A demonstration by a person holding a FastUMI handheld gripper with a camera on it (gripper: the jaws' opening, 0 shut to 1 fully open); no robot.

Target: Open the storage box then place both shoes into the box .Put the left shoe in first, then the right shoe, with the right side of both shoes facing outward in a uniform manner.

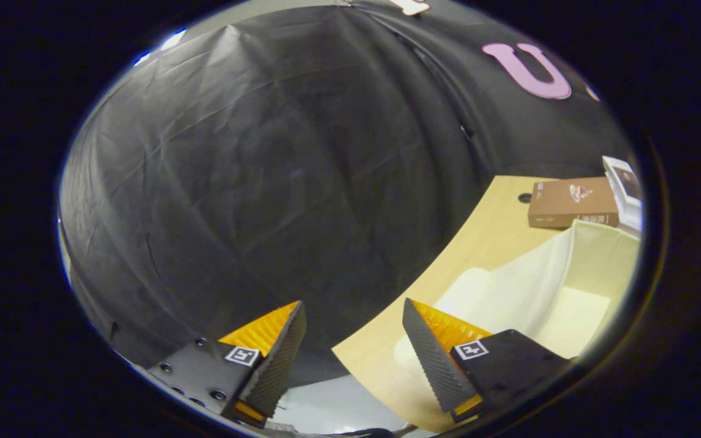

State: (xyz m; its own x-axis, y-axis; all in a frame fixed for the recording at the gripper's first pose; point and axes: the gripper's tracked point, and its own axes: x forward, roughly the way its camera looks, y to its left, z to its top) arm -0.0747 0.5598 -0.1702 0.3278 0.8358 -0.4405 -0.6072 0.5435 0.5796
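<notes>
The gripper is spread wide and holds nothing — its fingers frame the wooden worktop's edge. The cream storage box sits on the worktop just beyond the right finger, its top open. A brown carton lies behind the box.

Cream fabric storage box open, empty, on table near claw

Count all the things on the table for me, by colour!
Brown: 1, the box.
Cream: 1, the open fabric bin.
White: 1, a pack behind the box.
Total: 3.
The gripper is open, holding nothing, at the table edge.
</notes>
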